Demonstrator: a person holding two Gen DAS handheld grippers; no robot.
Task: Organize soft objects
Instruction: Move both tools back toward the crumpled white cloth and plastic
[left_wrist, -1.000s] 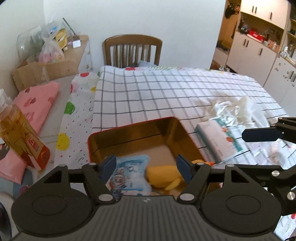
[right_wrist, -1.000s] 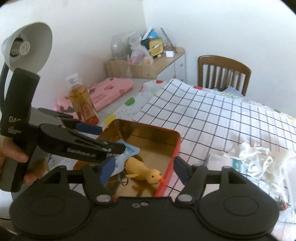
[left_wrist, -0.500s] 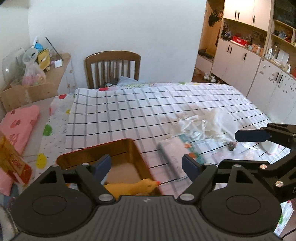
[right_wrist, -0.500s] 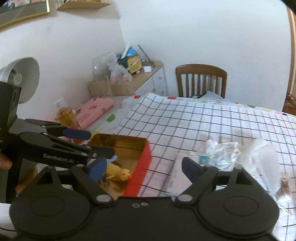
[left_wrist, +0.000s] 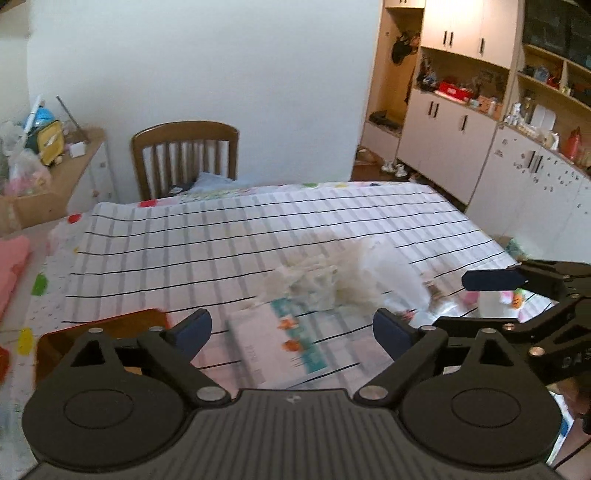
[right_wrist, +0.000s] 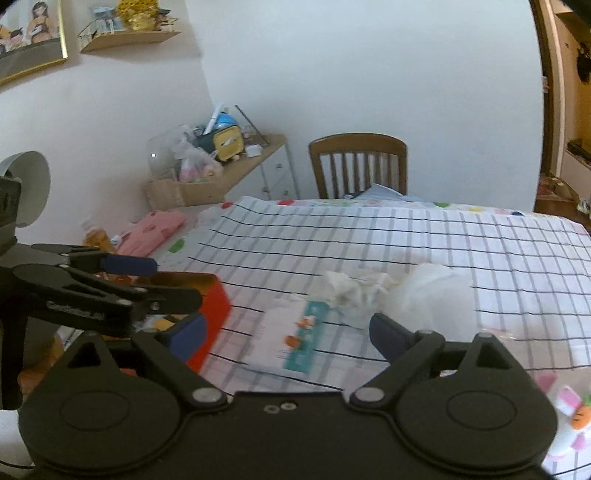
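Observation:
A soft tissue pack with a teal strip lies on the checked tablecloth. It sits below the gap of my left gripper, whose jaws are opening with nothing pressed between them. Behind the pack lies a heap of crumpled white wrapping. The red tin is at the lower left, its inside hidden. My right gripper also hovers over the tissue pack, jaws opening and empty. A white plush with a carrot lies at the lower right. The red tin stands to the left.
A wooden chair stands at the table's far side. A cluttered side cabinet, a pink cloth and a bottle are to the left. White cupboards line the right wall. A desk lamp stands beside the left hand.
Both grippers have swung right, away from the red tin and toward the tissue pack. Their jaws have widened. The yellow duck and blue pouch in the tin have dropped out of view.

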